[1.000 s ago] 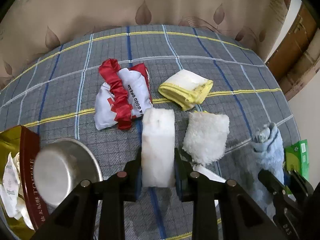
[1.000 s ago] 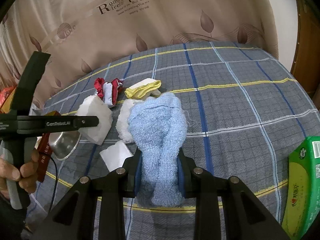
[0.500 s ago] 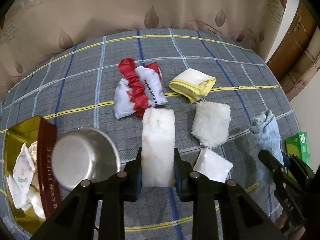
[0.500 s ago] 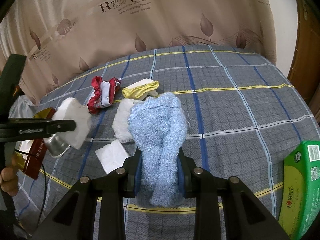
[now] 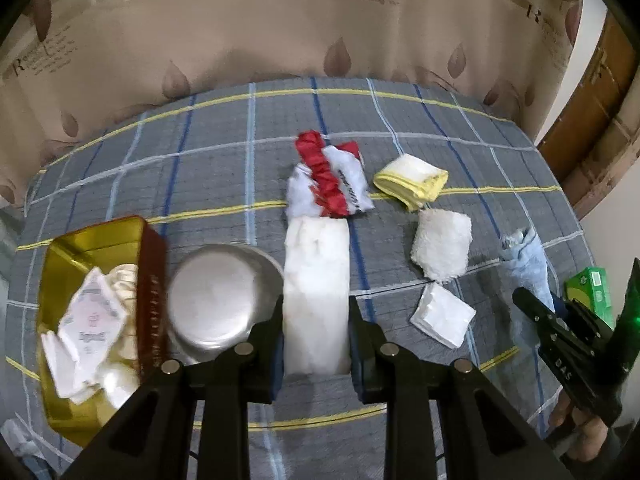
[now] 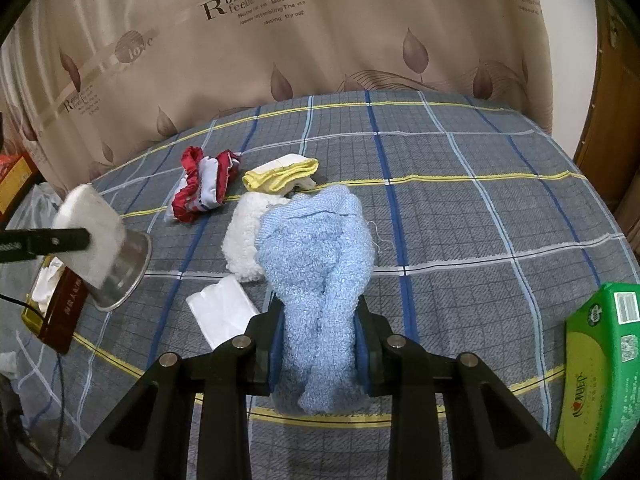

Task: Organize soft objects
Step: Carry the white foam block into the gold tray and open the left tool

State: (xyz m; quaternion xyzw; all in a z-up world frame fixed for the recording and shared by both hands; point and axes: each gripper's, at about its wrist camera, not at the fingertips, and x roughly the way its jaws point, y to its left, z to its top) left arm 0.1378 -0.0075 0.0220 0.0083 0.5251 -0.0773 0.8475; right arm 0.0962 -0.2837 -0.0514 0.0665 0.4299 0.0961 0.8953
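Surface: grey plaid bedspread (image 5: 224, 168) with blue, white and yellow lines, spread under both grippers.
Room: beige leaf-print curtain (image 6: 320, 40) hanging beyond the far edge; brown wooden door frame (image 5: 592, 92) at far right.
Left of left gripper: open gold tin (image 5: 76, 320) with dark red side, holding white paper packets; steel bowl (image 5: 216, 300) just beside it, touching the gripper's left finger in view.
Left gripper: left gripper (image 5: 316, 320) clamped on white sponge block (image 5: 316, 280), pads pressing both long sides.
Sponge axis: long axis running straight away from the jaws, far end pointing at the red and white cloth (image 5: 328, 184).
Ahead and right of left gripper: folded yellow-edged cloth (image 5: 412, 184); fluffy white cloth (image 5: 440, 244); flat white packet (image 5: 440, 316) nearest the right finger, all lying apart from the sponge.
Right gripper: right gripper (image 6: 318, 344) clamped on light blue towel (image 6: 320, 264), bunched between the pads.
Towel axis: long axis running forward from the jaws, loose end hanging below them, far end covering part of the fluffy white cloth in the right wrist view.
Right of right gripper: green tissue box (image 6: 600, 372) at the bedspread's edge, well apart from the towel.
In the way: nothing lying on the bare plaid beyond and to the right of the towel.
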